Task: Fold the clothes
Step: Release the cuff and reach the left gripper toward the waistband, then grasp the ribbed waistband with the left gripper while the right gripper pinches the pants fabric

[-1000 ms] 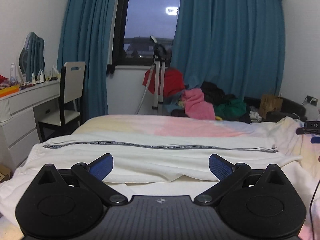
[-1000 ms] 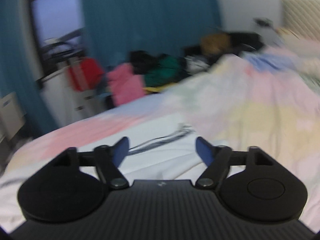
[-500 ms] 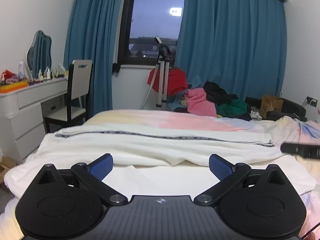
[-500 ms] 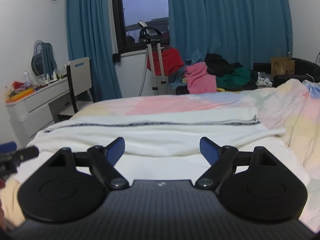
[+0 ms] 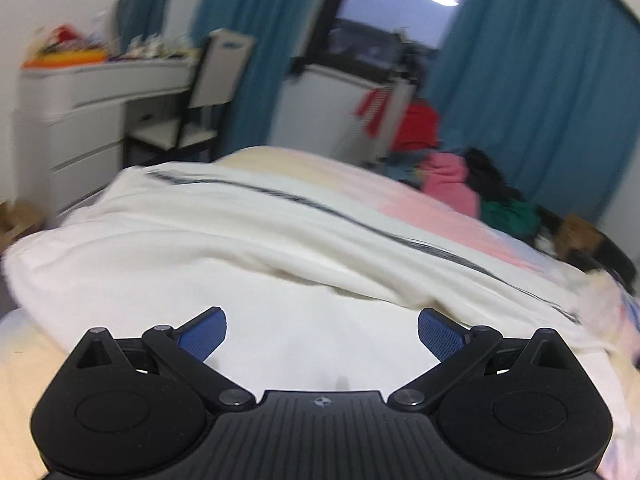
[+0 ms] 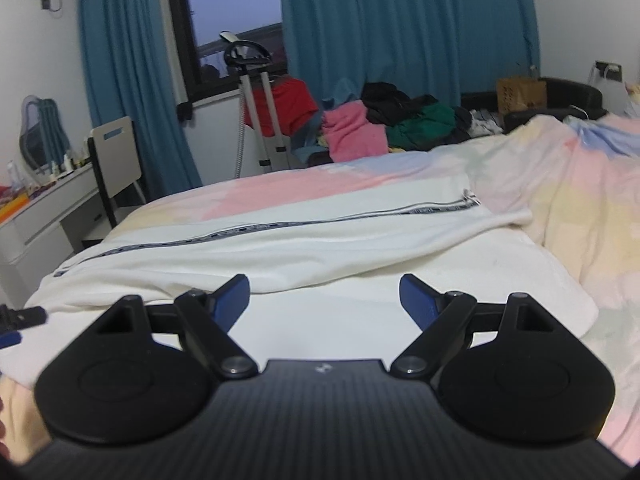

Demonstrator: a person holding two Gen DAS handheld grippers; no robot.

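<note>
Two grippers, left (image 5: 322,334) and right (image 6: 324,300), hang with jaws apart over one white garment (image 6: 280,240) on the bed (image 6: 560,208); its stripe's lettering is unreadable.

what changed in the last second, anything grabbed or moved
Nothing grabbed. The left gripper swung left toward the dresser, its view blurred and tilted. The right gripper turned from the bed's right side to face the window. The white garment stays spread, both grippers open.

Dim bluish room light, motion-blurred left view, fisheye-warped edges
</note>
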